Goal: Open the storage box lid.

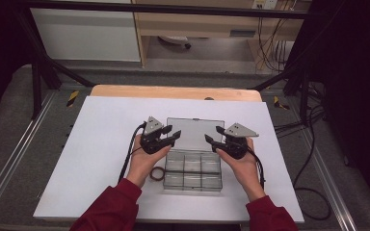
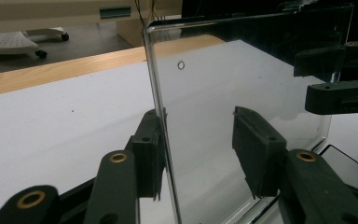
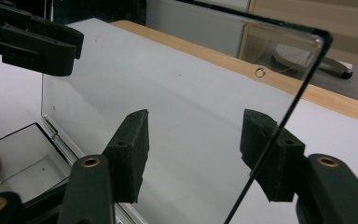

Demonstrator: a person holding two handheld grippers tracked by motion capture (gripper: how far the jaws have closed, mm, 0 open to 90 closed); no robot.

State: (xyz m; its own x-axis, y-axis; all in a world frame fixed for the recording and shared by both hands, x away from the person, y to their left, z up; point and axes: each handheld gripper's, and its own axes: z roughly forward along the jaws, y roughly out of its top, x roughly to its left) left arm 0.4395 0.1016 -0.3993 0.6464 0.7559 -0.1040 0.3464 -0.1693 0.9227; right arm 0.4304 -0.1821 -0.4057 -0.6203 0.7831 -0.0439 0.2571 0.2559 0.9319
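White-covered counter [image 1: 101,159], clear plastic compartment box [image 1: 192,174], upright lid [image 1: 195,129] between both grippers' parted fingers [image 2: 151,154], brown ring [image 1: 157,174] partly hidden.

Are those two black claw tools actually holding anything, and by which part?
No firm hold yet. Both the left gripper and right gripper are open, each straddling a side edge of the raised clear lid.

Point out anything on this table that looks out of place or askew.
One thing stands out: a brown ring lies on the white sheet beside the clear box, not in a compartment. The lid is open and looks undamaged.
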